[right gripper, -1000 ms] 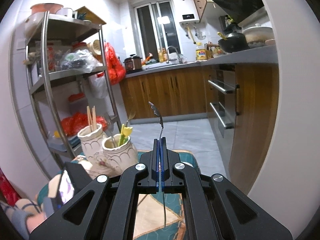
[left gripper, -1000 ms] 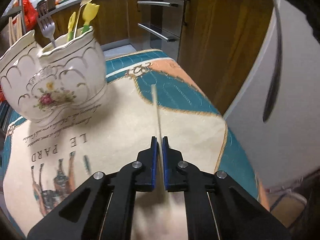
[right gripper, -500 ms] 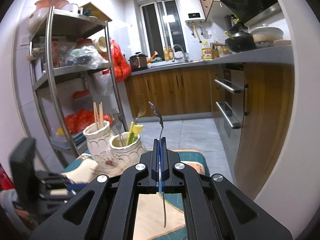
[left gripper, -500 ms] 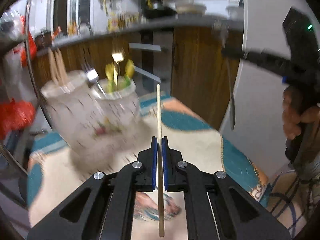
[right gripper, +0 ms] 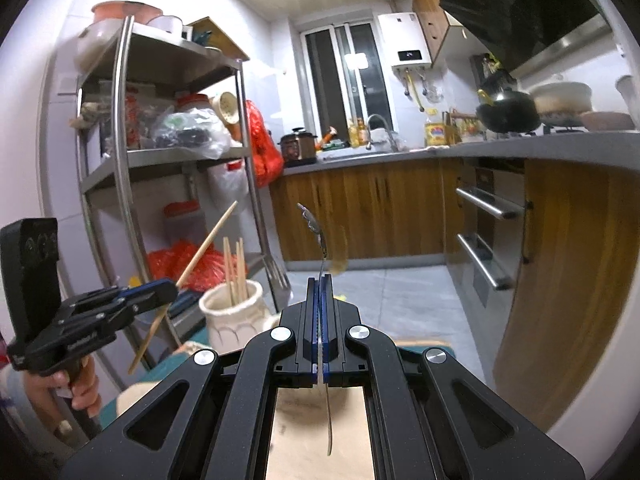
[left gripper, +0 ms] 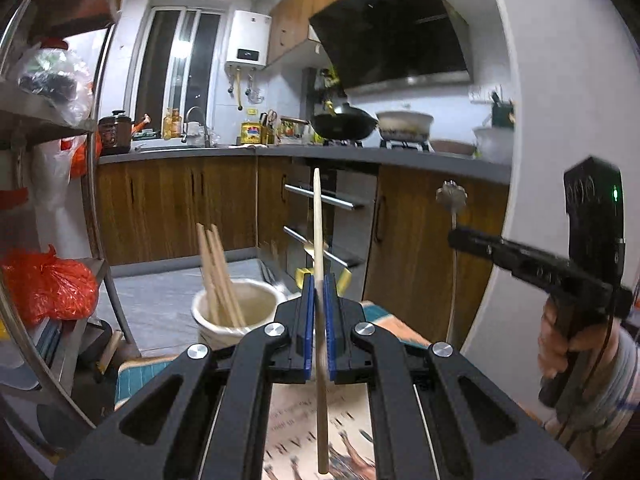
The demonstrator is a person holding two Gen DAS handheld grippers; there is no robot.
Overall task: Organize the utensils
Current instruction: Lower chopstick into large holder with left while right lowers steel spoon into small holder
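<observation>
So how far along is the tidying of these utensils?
Partly done. Several chopsticks already stand in the white ceramic holder. In hand: the left gripper is shut on one more chopstick, the right gripper on a metal utensil, its handle end up. Both are yet to be dropped in.

Cool indoor light; a lamp reflection glares in the window (right gripper: 356,62) at 12 o'clock. Fisheye bending darkens every corner. Motion blur smears the chopstick jar (left gripper: 232,308).
</observation>
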